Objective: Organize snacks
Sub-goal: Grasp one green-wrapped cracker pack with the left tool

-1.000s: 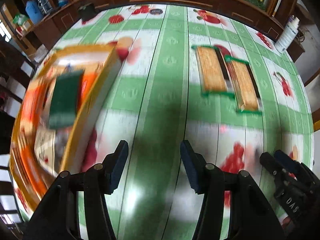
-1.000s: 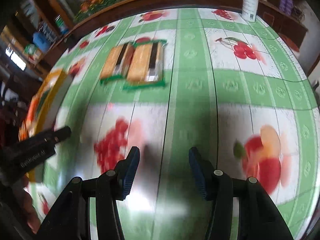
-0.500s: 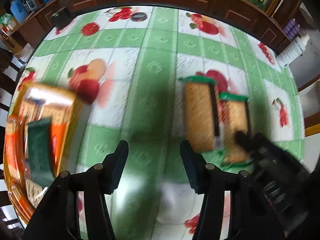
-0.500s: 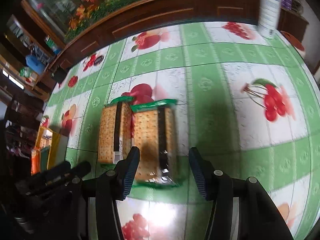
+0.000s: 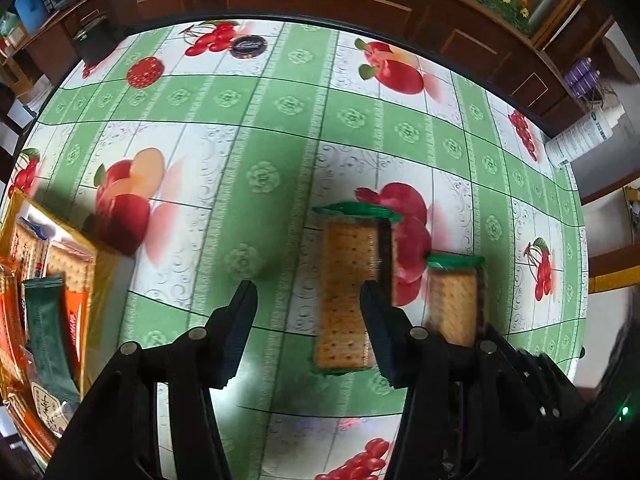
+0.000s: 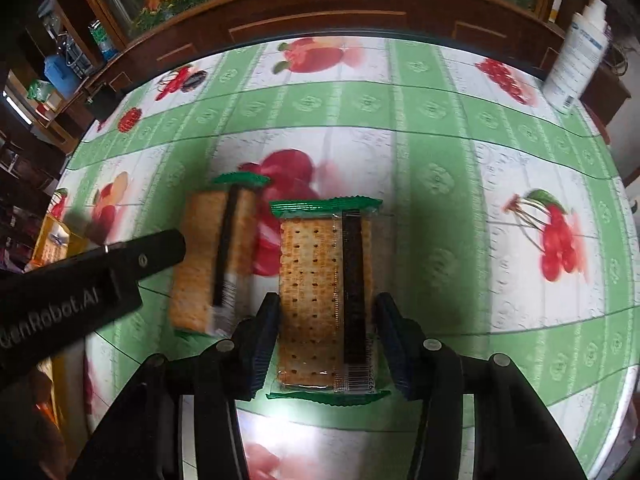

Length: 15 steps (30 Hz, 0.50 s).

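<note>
Snacks here are two clear-wrapped cracker packs with green crimped ends, lying on the round table [image 6: 440, 148] with the green-and-white fruit-print cloth. Largest after the table is the yellow snack box [image 5: 48, 300] at the table's left edge, holding more cracker packs, orange wrappers and a dark green packet (its label is too blurred to read). A white bottle [image 6: 576, 64] stands at the table's far right edge.

Near the table's middle, the right cracker pack [image 6: 326, 296] lies flat between the spread fingers of the right gripper [image 6: 326, 340], which straddle its sides; actual contact cannot be told. The left cracker pack [image 5: 348, 296] lies just beside it, apart from it. The left gripper [image 5: 308, 336] hangs over that pack, fingers spread wide, its right finger [image 5: 380, 332] overlapping the pack's edge.
</note>
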Motion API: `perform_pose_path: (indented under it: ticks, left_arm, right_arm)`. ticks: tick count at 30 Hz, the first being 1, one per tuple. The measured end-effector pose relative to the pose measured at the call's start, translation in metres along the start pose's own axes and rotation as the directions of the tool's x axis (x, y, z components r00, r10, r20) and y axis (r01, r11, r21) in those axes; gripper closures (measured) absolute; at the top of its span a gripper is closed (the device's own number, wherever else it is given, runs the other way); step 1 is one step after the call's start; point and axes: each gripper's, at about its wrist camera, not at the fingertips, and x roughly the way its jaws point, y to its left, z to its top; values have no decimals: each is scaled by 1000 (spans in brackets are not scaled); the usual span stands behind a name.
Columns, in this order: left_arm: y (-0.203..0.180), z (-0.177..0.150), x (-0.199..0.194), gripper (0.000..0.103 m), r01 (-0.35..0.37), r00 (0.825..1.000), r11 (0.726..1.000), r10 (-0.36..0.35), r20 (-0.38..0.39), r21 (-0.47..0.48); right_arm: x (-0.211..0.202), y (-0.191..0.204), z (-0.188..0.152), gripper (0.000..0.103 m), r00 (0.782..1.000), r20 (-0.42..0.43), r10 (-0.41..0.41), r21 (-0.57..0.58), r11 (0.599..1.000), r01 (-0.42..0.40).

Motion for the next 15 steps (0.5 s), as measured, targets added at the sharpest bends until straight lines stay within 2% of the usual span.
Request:
perform_pose_path:
  ticks: [5,11,15]
  left_arm:
    - [-18,0,6,51,6,1000,1000,-6,4,14]
    - [-49,-7,13,51,-66,998,994,65,18,86]
    - [-53,-7,26,51,-125,992,988,126,-3,90]
  right_arm:
    - [-11,-38,-21,54,1000,-13,-5,17,1000,5]
    - [-22,-63,-45,53,1000,-12,-8,7,1000,8]
    - [-26,-66,-53,53,1000,-10,-6,-7,1000,6]
